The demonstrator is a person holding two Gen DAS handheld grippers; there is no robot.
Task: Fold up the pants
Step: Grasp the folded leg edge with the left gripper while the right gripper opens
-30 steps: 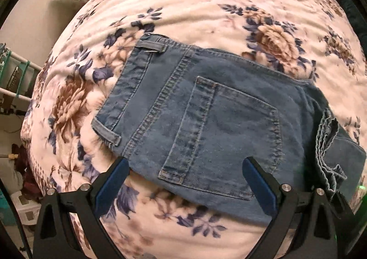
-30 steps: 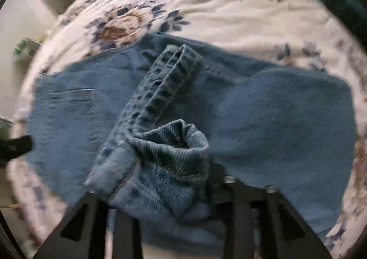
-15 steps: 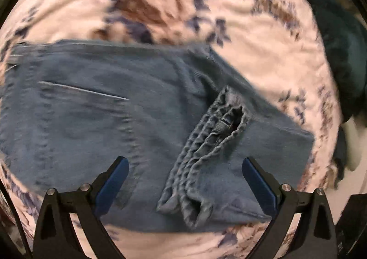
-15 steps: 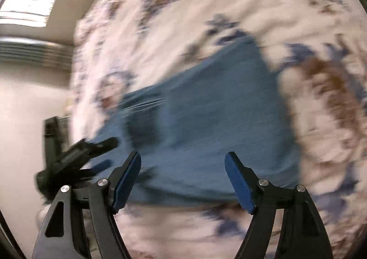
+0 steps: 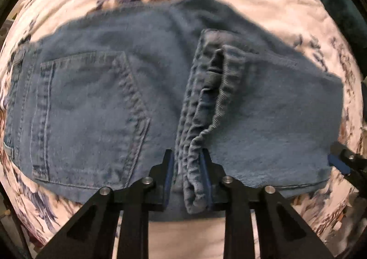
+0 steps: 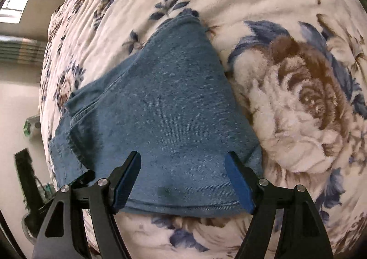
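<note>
Folded jeans [image 5: 96, 102] lie flat on the floral blanket [image 6: 298, 102]. Left gripper [image 5: 187, 174] is clamped on the bunched hems [image 5: 201, 109] at the near edge. Right gripper [image 6: 183, 181] is spread wide at the jeans' near fold, apparently just above the cloth, gripping nothing.
</note>
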